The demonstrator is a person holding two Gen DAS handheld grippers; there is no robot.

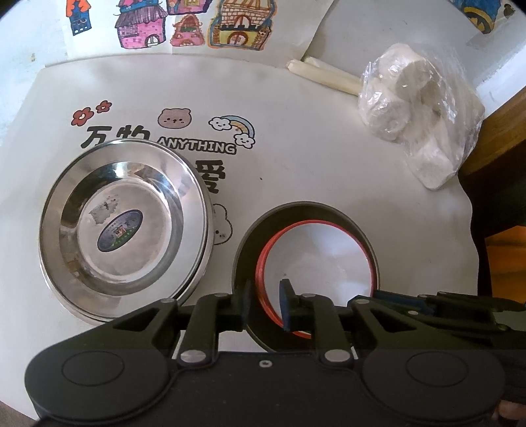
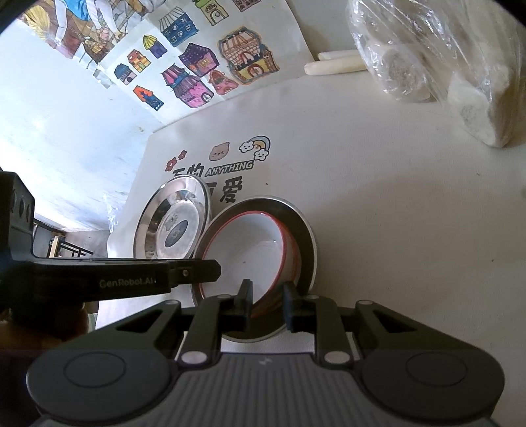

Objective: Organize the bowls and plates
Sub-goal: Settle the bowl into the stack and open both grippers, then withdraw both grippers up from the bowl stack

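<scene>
Starting nearest: left gripper (image 1: 265, 303) astride the near rim of the red-rimmed white bowl (image 1: 322, 259) and of the dark bowl (image 1: 305, 210) around it. Jaws only narrowly apart, one pad outside the dark wall, the other inside the white one. Cannot tell whether pressing on the rims or standing just clear of them.

Right gripper (image 2: 267, 299) likewise set over the white bowl's near edge, jaws a small gap apart with the rim between. Again no telling a grip from mere straddling.

White bowl seated inside the dark one, slightly off centre, both on the desk (image 1: 328, 164). By the look of it, bowls nested, so that part done or all but done, pending release.

Just beside the dark bowl and nearly touching it: steel plate (image 1: 65, 197), flat on the desk. Doubled edge there, hinting at a second plate beneath, so probably stacked already.

Left to do, as a judgement: letting go, backing both grippers away, perhaps squaring the two piles.

Farther back, well apart: clear bag of pale lumps (image 1: 417, 121), two white sticks (image 1: 322, 74), coloured house drawings (image 1: 197, 26). No other plates or bowls in sight.
</scene>
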